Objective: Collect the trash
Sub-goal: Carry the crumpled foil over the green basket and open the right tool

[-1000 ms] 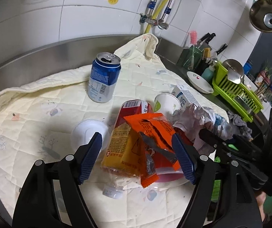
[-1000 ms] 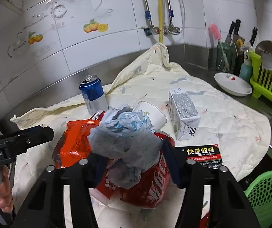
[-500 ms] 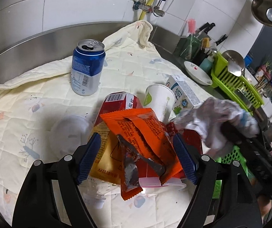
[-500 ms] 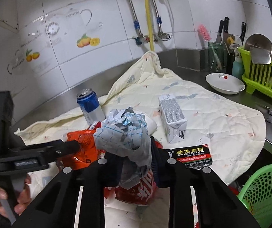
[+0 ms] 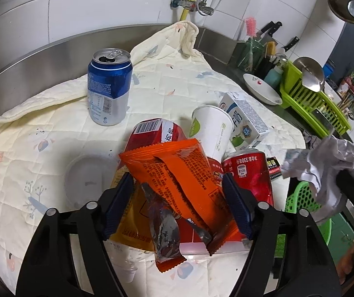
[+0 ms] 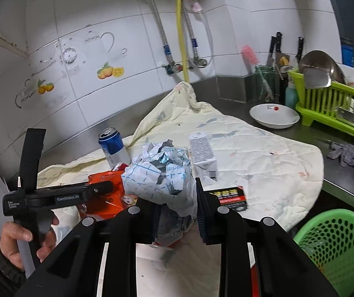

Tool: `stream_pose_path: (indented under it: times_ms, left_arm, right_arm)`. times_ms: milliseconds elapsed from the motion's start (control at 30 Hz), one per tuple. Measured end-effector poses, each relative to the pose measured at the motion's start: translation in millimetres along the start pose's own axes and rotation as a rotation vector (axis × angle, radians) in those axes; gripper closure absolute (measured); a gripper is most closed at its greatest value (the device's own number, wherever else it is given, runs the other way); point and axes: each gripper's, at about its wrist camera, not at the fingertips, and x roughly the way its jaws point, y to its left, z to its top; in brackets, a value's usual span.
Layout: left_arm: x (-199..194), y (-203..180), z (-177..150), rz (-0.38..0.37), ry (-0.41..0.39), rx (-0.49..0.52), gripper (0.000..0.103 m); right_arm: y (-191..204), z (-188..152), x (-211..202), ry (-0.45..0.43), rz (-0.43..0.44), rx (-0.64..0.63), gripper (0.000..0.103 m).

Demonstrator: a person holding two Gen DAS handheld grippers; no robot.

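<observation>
My right gripper [image 6: 175, 206] is shut on a crumpled paper wad [image 6: 160, 178] and holds it up above the quilted cloth [image 6: 263, 153]; the wad also shows in the left wrist view [image 5: 325, 170]. My left gripper [image 5: 177, 205] has its jaws on either side of an orange snack wrapper [image 5: 177, 173], which is lifted over a red bag [image 5: 152, 131] and a red can [image 5: 248, 175]. A blue can [image 5: 108, 86], a paper cup [image 5: 211, 131] and a milk carton [image 5: 246, 118] stand behind on the cloth.
A green mesh basket [image 6: 335, 247] sits below the counter edge at the right. A white bowl [image 6: 273, 115], a green dish rack [image 6: 333, 101] and a grey rag [image 6: 350, 156] are on the steel counter. A white lid [image 5: 85, 175] and a black packet [image 6: 231, 195] lie on the cloth.
My right gripper closed on the paper wad and lifted it up and to the right, off the pile. My left gripper's jaws narrowed around the orange wrapper and raised it.
</observation>
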Motion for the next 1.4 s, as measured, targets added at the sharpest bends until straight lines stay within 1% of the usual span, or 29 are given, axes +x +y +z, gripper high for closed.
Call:
stream_pose_path:
  times_ms: [133, 300, 400, 467, 567, 700, 933, 1200, 1400]
  left_arm:
    - [-1.9, -2.1, 0.0, -0.012, -0.008, 0.01, 0.043]
    - [-4.1, -3.5, -2.3, -0.036, -0.012, 0.015, 0.06]
    - [-5.0, -6.0, -4.1, -0.045, -0.016, 0.027, 0.069]
    - [-6.9, -8.4, -5.2, -0.046, -0.023, 0.039, 0.072]
    - [-13.0, -11.3, -7.0, -0.055, -0.038, 0.049, 0.075]
    - [-22.8, -15.3, -6.7, -0.058, -0.062, 0.065, 0.075]
    - [-42.4, -29.6, -7.6, -0.104, -0.098, 0.091, 0.075]
    - [-52.0, -73.6, -14.0, -0.182, -0.107, 0.166, 0.075]
    - [-47.4, -115.7, -23.9, -0.235, -0.083, 0.231, 0.075]
  right_arm:
    - [-11.9, -4.8, -9.4, -0.005, -0.026, 0.014, 0.079]
    - [-25.3, -16.7, -19.4, -0.002, -0.06, 0.029, 0.079]
    - [-32.2, -23.4, -23.8, 0.003, -0.078, 0.041, 0.079]
    - [-36.9, -28.4, -27.7, 0.006, -0.093, 0.046, 0.079]
    - [-44.7, -34.5, -35.1, 0.005, -0.114, 0.055, 0.079]
    - [-58.5, -42.0, -46.9, 0.0, -0.145, 0.07, 0.079]
    - [-86.9, -59.0, -63.0, 0.017, -0.227, 0.103, 0.079]
    - [-129.4, -87.1, -85.5, 0.061, -0.367, 0.128, 0.079]
    - [-165.3, -109.4, -98.1, 0.103, -0.444, 0.178, 0.078]
